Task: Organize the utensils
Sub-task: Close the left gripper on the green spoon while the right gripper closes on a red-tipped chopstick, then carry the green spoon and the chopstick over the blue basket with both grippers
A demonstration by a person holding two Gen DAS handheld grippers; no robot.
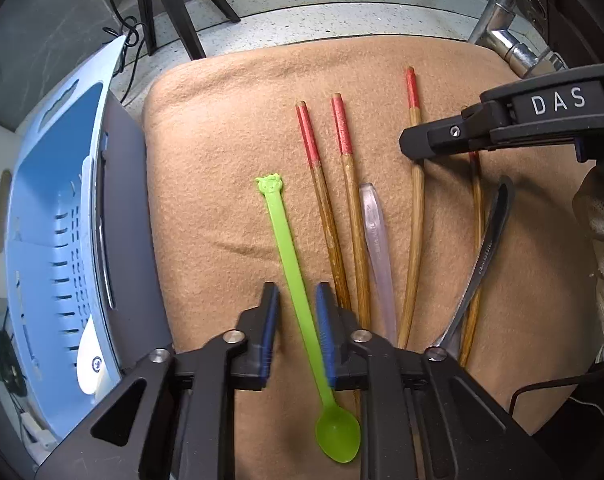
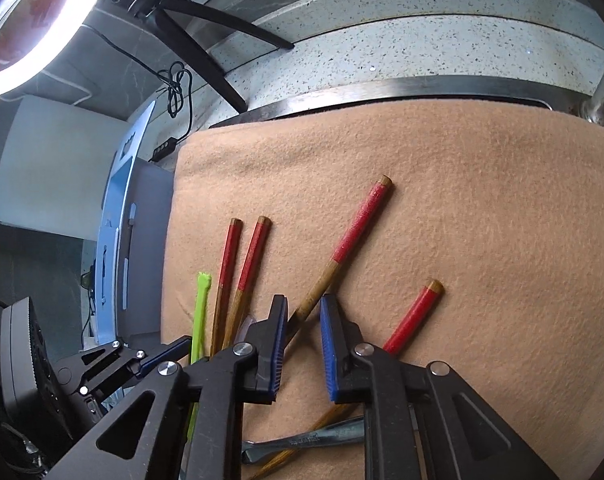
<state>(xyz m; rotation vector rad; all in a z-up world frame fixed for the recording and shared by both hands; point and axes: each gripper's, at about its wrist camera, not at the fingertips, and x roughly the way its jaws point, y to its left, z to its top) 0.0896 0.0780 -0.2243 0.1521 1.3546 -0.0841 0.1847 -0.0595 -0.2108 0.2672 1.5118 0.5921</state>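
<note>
Far left, beside the left edge of the tan fleece cloth [image 1: 229, 120] covering the table: pale blue slotted plastic basket [image 1: 49, 216], something white inside, too unclear to name. Next, lying flat near the cloth's left side: lime-green plastic spoon with a cartoon-head handle [image 1: 289, 264], straddled by the left gripper [image 1: 297, 332], jaws spread, pads either side of the stem and not yet pinching. Risk here, as a judgement: thin slick stem flat on soft fleece, so a closing pinch could skid off or snag the nap. Further right: red-topped bamboo chopsticks [image 1: 320, 200], translucent lilac plastic spoon handle [image 1: 376, 240], dark steel spoon [image 1: 486, 256] overlapping the rightmost stick. Right gripper [image 2: 304, 344] low over one angled chopstick, jaws spread, nothing held; closing there could nudge neighbouring sticks or lift one end only. Count: four chopsticks, three spoons (green, lilac, steel), one basket, two grippers.
</note>
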